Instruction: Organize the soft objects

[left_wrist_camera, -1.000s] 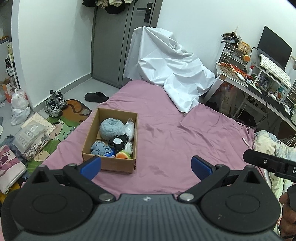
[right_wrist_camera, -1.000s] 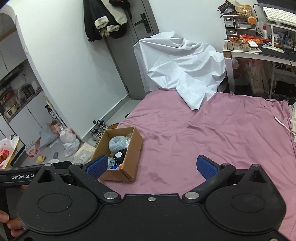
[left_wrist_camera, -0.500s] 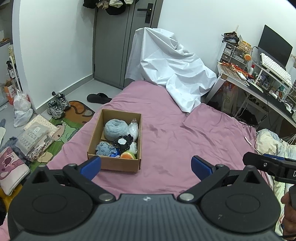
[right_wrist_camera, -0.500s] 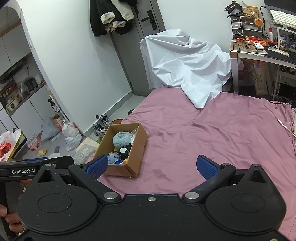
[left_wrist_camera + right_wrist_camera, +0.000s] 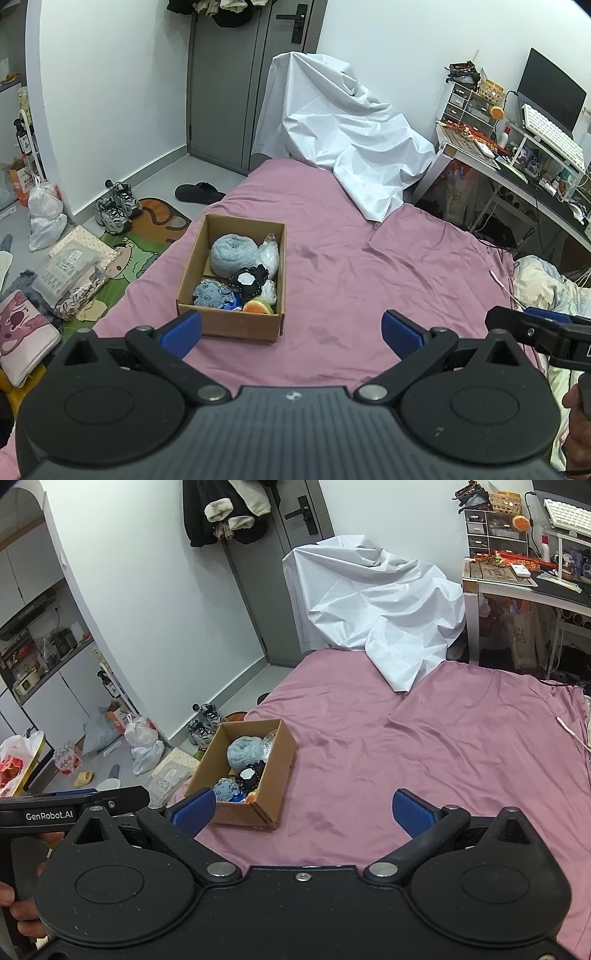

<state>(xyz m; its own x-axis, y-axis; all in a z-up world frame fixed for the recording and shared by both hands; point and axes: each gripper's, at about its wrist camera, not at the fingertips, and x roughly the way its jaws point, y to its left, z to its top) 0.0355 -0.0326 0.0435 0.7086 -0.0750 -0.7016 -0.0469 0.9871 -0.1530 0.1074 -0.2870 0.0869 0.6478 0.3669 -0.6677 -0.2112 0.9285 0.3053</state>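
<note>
Both claws are spread wide and holding nothing. The left claw (image 5: 291, 328) hangs above the near edge of the bed (image 5: 369, 266), with the box (image 5: 236, 325) just ahead on its left side. The right claw (image 5: 303, 812) sits further right, box (image 5: 255, 812) by its left finger. All the soft stuff is inside the box: a grey-blue fluffy ball (image 5: 233, 254) at the back, a clear bag (image 5: 269, 254) beside it, a black-and-white plush (image 5: 249, 281), a blue plush (image 5: 208, 293) and an orange toy (image 5: 256, 307) up front.

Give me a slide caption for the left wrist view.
Open left gripper faces a cardboard box of soft items on the pink bed sheet.
</note>
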